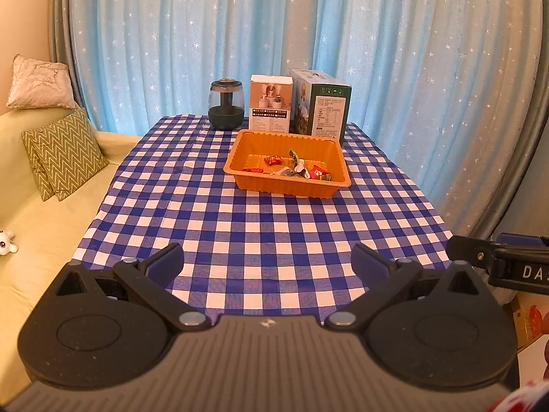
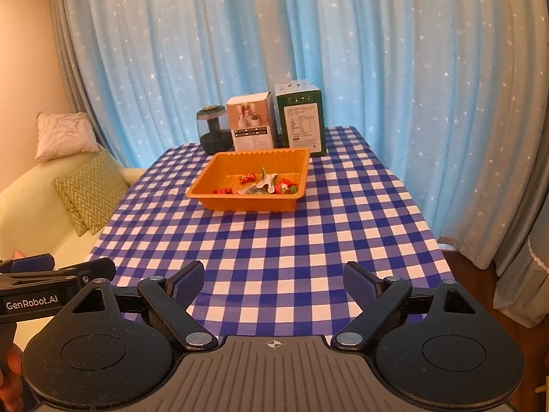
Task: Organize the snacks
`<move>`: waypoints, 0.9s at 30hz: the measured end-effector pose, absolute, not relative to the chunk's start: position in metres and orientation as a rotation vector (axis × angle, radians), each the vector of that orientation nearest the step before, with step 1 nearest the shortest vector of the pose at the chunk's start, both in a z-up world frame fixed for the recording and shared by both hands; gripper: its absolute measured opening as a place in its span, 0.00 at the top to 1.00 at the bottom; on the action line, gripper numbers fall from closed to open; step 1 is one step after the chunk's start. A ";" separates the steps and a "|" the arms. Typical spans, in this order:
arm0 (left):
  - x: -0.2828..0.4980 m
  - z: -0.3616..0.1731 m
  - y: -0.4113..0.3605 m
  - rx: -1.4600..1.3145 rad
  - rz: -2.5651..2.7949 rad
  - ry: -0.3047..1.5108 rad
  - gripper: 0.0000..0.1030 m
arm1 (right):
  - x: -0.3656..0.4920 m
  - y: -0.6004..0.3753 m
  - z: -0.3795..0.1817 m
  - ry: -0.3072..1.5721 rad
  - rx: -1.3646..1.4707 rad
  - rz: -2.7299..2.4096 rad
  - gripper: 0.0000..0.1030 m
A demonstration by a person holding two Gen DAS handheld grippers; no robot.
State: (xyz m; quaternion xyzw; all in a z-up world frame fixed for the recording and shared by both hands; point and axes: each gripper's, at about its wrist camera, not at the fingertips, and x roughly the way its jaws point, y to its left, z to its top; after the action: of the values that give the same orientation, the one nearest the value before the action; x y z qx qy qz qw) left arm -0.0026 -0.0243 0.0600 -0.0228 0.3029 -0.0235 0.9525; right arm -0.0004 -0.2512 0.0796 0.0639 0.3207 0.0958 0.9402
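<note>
An orange plastic tray (image 1: 310, 185) stands on the far half of a blue-and-white checked table (image 1: 240, 226). Several wrapped snacks (image 1: 298, 168), red, green and white, lie inside it. The tray (image 2: 247, 202) and the snacks (image 2: 267, 185) also show in the right wrist view. My left gripper (image 1: 269, 262) is open and empty above the near table edge. My right gripper (image 2: 274, 283) is open and empty, also at the near edge, to the right of the left one. Both are well short of the tray.
Behind the tray stand a dark glass jar (image 1: 226, 104), a white box (image 1: 271, 103) and a green box (image 1: 324, 106). A sofa with cushions (image 1: 65, 152) lies left of the table. Blue starred curtains (image 1: 308, 34) hang behind.
</note>
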 end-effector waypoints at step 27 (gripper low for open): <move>-0.001 0.059 -0.027 -0.045 -0.049 0.616 0.00 | 0.000 -0.250 0.080 0.654 0.131 0.199 0.15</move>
State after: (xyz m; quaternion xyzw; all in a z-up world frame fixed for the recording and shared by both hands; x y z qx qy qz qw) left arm -0.0014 -0.0266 0.0593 -0.0222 0.3031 -0.0241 0.9524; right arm 0.0003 -0.2503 0.0804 0.0642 0.3206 0.0974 0.9400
